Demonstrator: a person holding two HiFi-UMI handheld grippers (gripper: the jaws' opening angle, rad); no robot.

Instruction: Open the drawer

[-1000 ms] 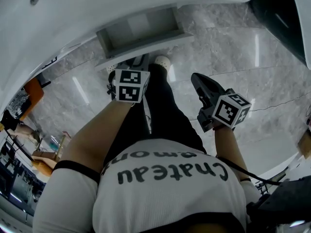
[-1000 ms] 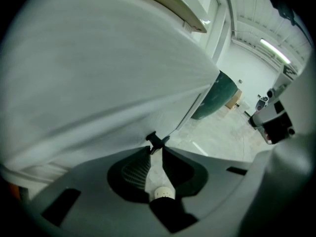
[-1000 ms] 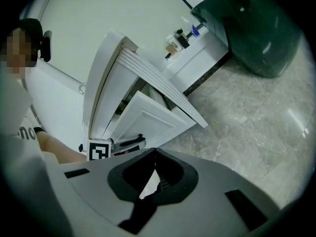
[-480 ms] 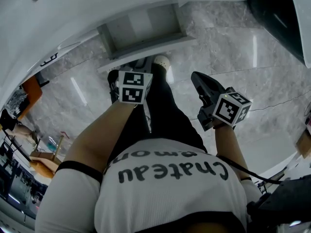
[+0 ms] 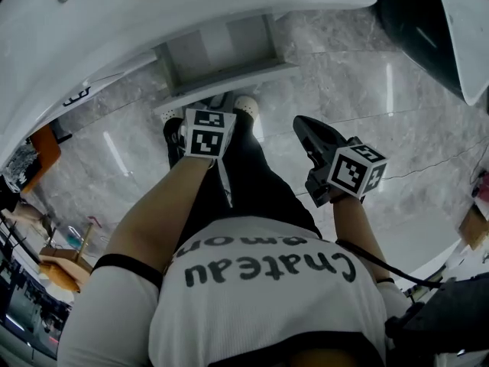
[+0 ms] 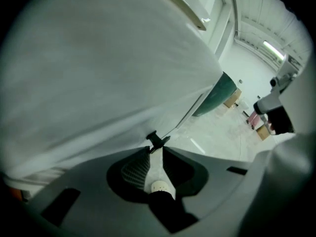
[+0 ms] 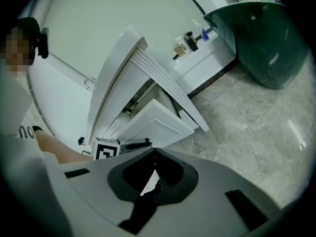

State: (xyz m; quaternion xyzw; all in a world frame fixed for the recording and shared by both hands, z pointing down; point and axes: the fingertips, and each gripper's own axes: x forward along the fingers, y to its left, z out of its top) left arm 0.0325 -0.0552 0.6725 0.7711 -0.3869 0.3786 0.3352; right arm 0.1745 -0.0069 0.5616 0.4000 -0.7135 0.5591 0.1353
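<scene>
Almost nothing has shifted over the last second: both tongs sit where they were, and the drawer (image 5: 229, 79) stands pulled out as far as before. It projects from under the white counter (image 5: 137, 14) at the far side, towards the person, and its pale inside lies open to the head view.

The left tongs (image 6: 157, 142) point steeply down at the near edge of the drawer front. In the left gripper view the two halves run together to a narrow tip, and that tip sits right on the lower edge of the white panel, pinching it; only a thin wedge of gap stays open behind the tip. Through that wedge show a white shoe (image 6: 159, 186) and a black trouser leg (image 5: 252, 174) on the floor below. The left marker cube (image 5: 208, 132) lies just near of the drawer front.

The right tongs (image 7: 155, 151) hang well to the right of the drawer, apart from it and from the leg, over the grey marble floor (image 5: 367, 90). Their tips meet, with nothing between them and nothing touched. Their cube (image 5: 355, 170) faces up at the head camera.

From the right gripper view the drawer front is a white framed panel, with the left tongs reaching in beneath it from the left. A dark green basin (image 7: 261, 38) stands far right.
</scene>
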